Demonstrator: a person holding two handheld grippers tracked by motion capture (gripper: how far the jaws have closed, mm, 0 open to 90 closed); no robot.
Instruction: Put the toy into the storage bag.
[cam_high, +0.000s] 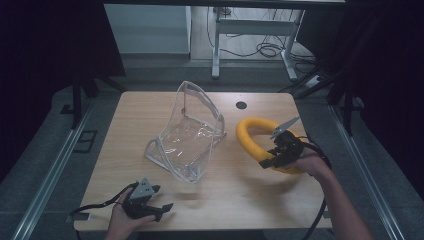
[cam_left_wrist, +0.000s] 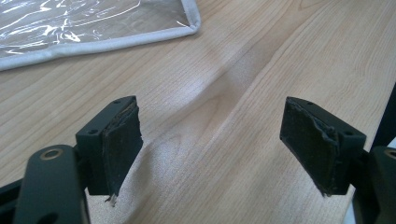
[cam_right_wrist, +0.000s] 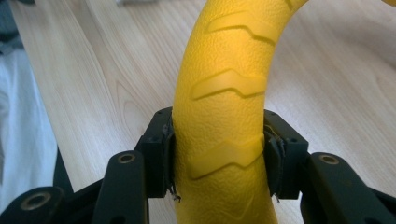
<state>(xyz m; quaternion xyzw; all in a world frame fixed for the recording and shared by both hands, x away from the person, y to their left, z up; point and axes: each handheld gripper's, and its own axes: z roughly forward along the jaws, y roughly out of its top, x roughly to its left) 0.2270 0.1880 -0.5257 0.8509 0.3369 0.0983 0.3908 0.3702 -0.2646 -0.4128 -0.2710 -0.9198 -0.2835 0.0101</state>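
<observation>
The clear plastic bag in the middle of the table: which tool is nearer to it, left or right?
Left. The left tool sits open just below the clear bag, near its lower corner. The right tool is farther off to the bag's right, shut on the yellow ring.

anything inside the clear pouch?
The clear pouch looks empty; wood table shows through it. Glare hides some spots. The yellow ring sits outside, clamped by the right tool.

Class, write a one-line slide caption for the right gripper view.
Right gripper shut on the yellow ring above the wooden table.
</observation>
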